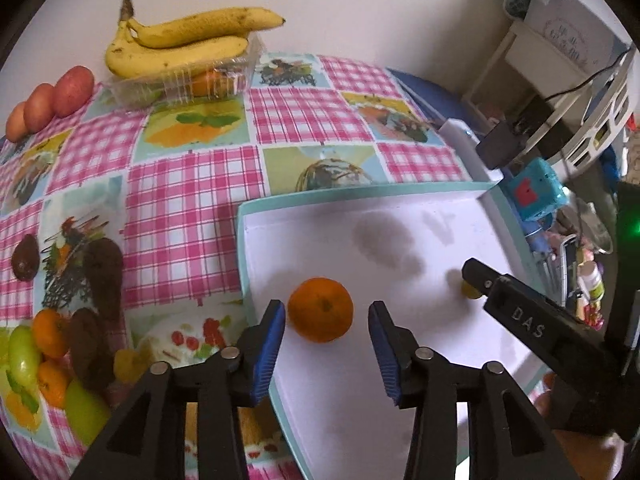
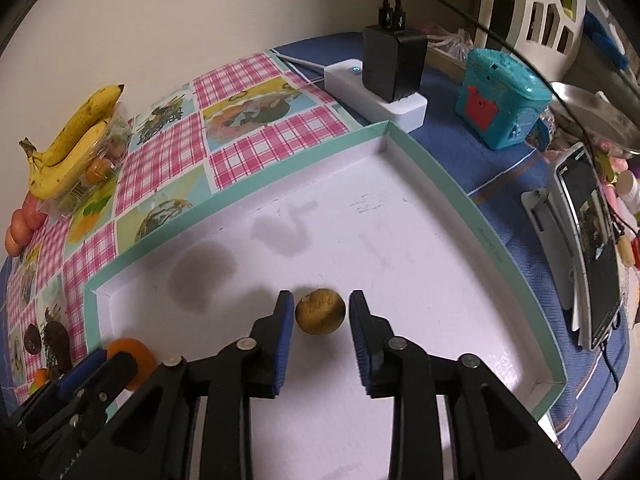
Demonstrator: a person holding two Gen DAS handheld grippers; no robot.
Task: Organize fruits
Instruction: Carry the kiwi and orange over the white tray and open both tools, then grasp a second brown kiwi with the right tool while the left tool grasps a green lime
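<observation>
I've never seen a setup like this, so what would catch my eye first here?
Probably the orange lying in the white tray, between the open blue pads of the left gripper. Nearby in the same tray, a small brownish fruit sits between the right gripper pads. Bananas top a clear box at the checked tablecloth's far edge.

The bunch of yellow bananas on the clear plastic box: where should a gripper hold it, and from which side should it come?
Grip the bunch of yellow bananas near the dark stem end, where the fruits join, probably from above. Both bananas curve away from that crown, so one grip there should lift them together. The bunch rests on the clear plastic box, which blocks any approach from below.
</observation>
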